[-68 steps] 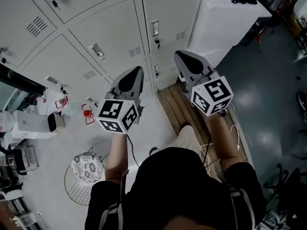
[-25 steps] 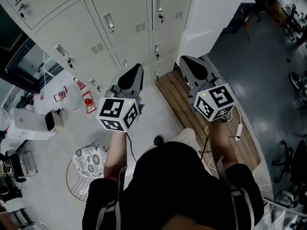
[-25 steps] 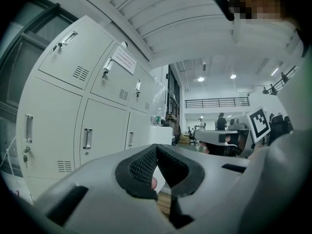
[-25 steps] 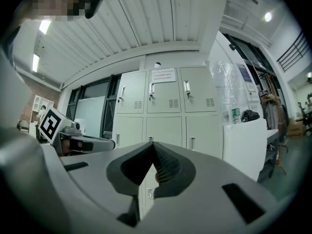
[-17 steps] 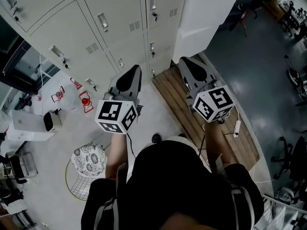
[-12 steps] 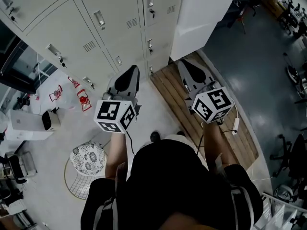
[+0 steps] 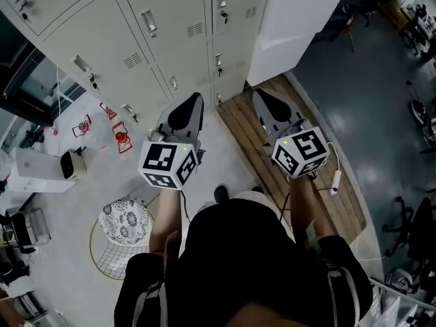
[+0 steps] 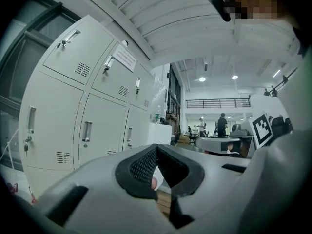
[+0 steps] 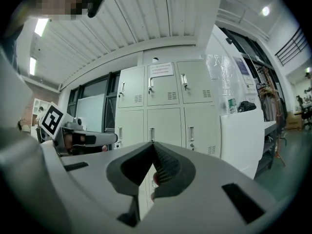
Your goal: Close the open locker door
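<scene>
Left tool point(image 8: 156, 151) and right tool point(image 9: 153, 149) look shut, empty.

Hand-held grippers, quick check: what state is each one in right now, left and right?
Left hand-held gripper: closed, jaws together, holding nothing.
Right hand-held gripper: closed, jaws together, holding nothing.
</scene>
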`<state>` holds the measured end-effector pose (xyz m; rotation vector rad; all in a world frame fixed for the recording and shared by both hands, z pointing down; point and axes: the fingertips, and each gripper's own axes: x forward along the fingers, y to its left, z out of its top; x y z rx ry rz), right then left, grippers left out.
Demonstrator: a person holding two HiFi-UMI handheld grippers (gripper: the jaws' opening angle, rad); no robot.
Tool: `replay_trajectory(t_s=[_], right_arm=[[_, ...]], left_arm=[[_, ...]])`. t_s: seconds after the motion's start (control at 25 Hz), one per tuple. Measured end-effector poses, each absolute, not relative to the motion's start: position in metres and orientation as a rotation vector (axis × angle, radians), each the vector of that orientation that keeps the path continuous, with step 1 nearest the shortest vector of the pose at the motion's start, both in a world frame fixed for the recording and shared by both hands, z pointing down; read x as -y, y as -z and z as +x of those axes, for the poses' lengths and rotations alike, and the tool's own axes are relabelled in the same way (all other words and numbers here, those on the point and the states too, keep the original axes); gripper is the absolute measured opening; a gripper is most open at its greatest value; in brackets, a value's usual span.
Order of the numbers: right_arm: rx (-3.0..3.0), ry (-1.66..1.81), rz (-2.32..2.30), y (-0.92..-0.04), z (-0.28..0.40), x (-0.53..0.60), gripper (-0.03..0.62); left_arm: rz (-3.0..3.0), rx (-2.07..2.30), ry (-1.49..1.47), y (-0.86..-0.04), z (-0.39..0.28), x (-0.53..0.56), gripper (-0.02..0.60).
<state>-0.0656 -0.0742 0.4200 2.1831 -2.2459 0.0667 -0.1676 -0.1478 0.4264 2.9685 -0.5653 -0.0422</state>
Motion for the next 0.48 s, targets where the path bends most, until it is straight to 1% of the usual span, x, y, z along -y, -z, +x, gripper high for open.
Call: replay_trajectory(t_s=[0.48], right_arm=[[2.271, -0.060, 2.164, -0.419, -0.077, 0.083, 0.005]], left_arm=[[2.971, 0.581, 0.048, -0.425, -0.180, 0.154, 0.017]])
